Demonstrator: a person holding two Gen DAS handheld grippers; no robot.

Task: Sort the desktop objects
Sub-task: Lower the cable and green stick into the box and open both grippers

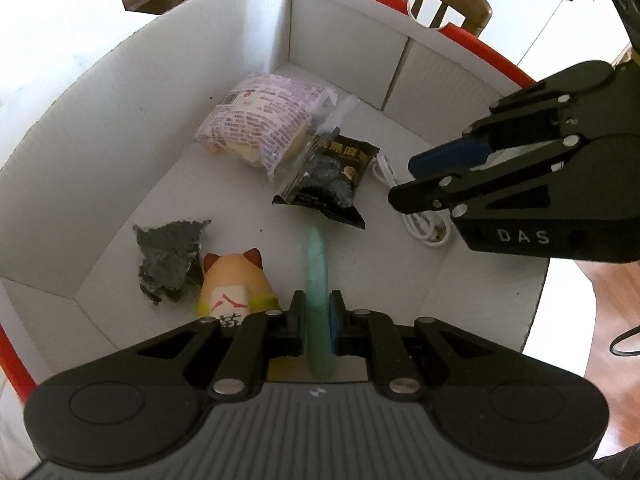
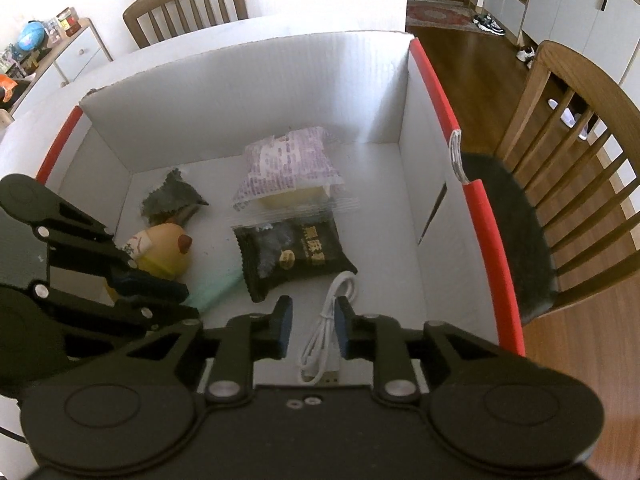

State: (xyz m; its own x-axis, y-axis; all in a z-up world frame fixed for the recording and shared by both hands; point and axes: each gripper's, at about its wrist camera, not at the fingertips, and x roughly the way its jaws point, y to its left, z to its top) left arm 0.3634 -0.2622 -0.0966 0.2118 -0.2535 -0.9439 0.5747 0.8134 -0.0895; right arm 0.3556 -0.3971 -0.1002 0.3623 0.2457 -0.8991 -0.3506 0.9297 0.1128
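One box [image 1: 120, 128] holds three snack packets [image 1: 260, 120], one cat figurine [image 1: 236, 280], one cable [image 1: 420, 224], one green strip [image 1: 318, 264].

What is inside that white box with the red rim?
Inside the box: a purple-printed snack bag, a black snack packet, a grey wrapper, a cat figurine, a white cable. Anything beneath them is hidden.

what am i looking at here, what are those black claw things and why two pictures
Each black claw is a hand-held gripper carried by a person, with a camera looking along its jaws. One picture comes from the left gripper, the other from the right gripper. Both hang over a white box holding a purple snack bag, a black snack bag, a dark wrapper, a cat toy and a white cable. The left jaws pinch a flat teal thing. The right jaws stand open astride the cable.
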